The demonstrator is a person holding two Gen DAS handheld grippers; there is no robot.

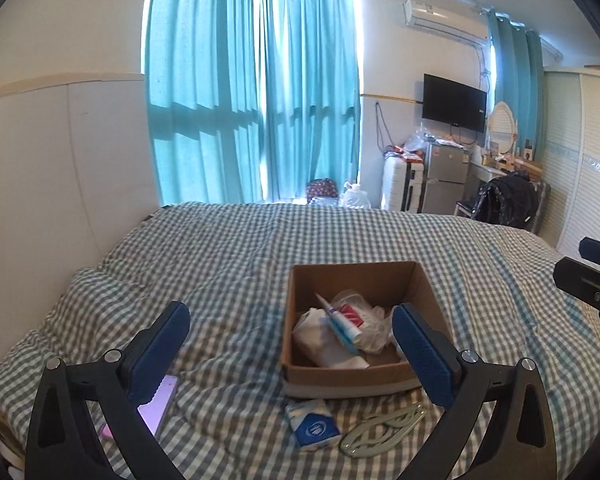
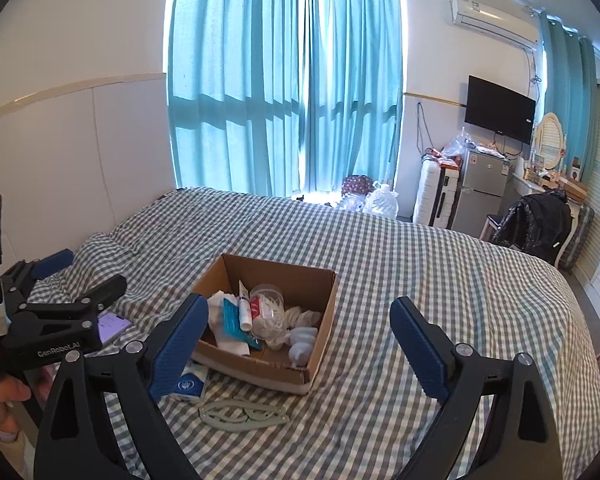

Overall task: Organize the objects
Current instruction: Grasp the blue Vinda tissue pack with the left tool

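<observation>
the cardboard box [image 1: 364, 376] sits in the middle of the checked bed [image 1: 228, 248], open at the top, and serves as the collecting place: a tube [image 2: 244, 308], crumpled white cloth or tissue, a clear plastic cup and some pale small items already lie inside it. three things remain on the bed outside it, all at its near side: a blue-and-white tissue pack [image 1: 312, 426] just beside the box's front edge, a pale green folding hanger [image 1: 382, 426] next to the pack, and a phone [image 1: 158, 402] with a lit screen, further to the left. judging by this, the sorting is partly done and these loose pieces are probably what is left to gather.

the left gripper [image 1: 292, 344] hangs above the bed, tilted somewhat downward toward the box, its jaws spread wide with nothing between them. the right gripper [image 2: 300, 344] is posed much the same, tilted down over the bed to the right of the box, jaws also spread wide and empty. in the right wrist view a person's hand [image 2: 0, 396] shows at the lower left, holding the left gripper's handle. neither gripper touches any object.
</observation>
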